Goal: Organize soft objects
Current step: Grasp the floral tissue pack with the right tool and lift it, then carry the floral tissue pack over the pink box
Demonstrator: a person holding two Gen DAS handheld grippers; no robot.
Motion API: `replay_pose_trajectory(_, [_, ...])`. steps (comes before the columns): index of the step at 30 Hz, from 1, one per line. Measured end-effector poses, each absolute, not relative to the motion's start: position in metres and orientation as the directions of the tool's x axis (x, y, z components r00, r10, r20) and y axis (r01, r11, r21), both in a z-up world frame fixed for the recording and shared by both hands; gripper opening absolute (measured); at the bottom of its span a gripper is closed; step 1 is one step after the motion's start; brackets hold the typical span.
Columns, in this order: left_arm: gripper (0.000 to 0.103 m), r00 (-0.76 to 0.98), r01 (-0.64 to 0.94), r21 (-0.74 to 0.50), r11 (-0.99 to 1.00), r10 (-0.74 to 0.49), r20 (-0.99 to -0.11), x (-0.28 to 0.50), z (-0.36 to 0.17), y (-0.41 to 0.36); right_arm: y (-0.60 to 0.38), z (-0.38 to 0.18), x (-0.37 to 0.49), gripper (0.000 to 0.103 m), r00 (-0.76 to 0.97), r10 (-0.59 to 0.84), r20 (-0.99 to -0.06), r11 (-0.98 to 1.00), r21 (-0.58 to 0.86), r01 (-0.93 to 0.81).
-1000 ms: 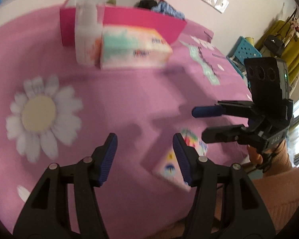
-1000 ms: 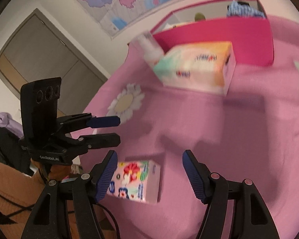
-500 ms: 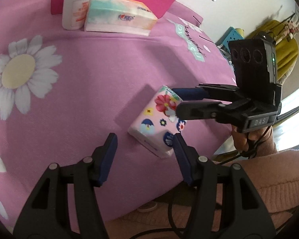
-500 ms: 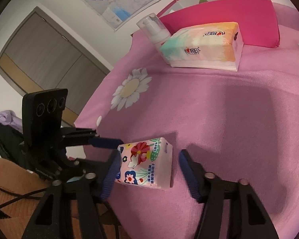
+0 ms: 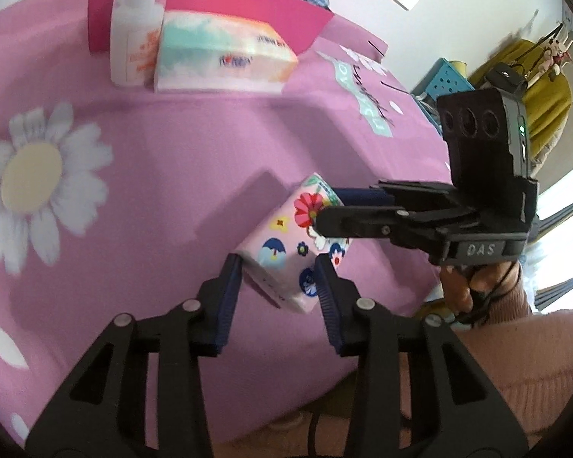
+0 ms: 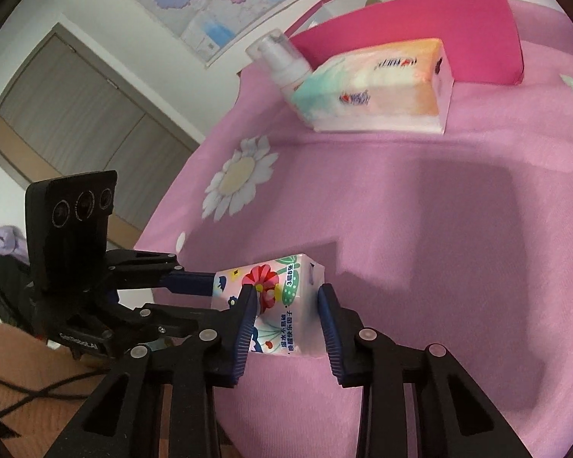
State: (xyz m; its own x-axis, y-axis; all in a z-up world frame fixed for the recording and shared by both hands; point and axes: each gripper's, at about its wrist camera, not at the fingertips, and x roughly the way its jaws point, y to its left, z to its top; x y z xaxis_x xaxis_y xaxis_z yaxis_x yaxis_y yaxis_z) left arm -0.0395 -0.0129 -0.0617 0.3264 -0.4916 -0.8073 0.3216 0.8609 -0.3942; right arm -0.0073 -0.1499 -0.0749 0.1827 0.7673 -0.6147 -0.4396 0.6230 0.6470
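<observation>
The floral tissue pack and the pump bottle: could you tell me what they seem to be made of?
Floral tissue pack: thin printed plastic film, slightly glossy, seemingly over soft paper; its corners look rounded. Pump bottle: apparently white plastic with a clear cap, semi-gloss.

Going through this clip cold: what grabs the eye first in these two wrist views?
Front and centre, the small flower-printed tissue pack near the front edge of the pink daisy cloth, with the left gripper and the right gripper clamped on it from two sides, their jaws just closed in. Behind, a larger tissue pack lies beside a white pump bottle in front of a magenta box.
</observation>
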Motion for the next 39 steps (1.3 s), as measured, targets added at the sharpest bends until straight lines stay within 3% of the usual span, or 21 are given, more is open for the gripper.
replay_pose_trajectory(13, [0.042,0.373,0.282,-0.353,0.892,-0.441,-0.816,0.021,-0.063,-0.01,-0.16,-0.075,0.039,0.034,0.281,0.75,-0.599,0.662,0.665,-0.347])
replay_pose_trajectory(20, [0.042,0.349,0.289,-0.386,0.876,-0.472,-0.81,0.011,-0.07,-0.003,-0.167,-0.08,0.042,0.04,0.287,0.746,-0.601,0.666,0.669,-0.33])
replay_pose_trajectory(39, [0.042,0.434,0.349,-0.302,0.887,-0.439,-0.787,0.009,-0.035,-0.023,-0.167,-0.05,0.038,0.036,0.347,0.735,-0.583,0.678,0.628,-0.382])
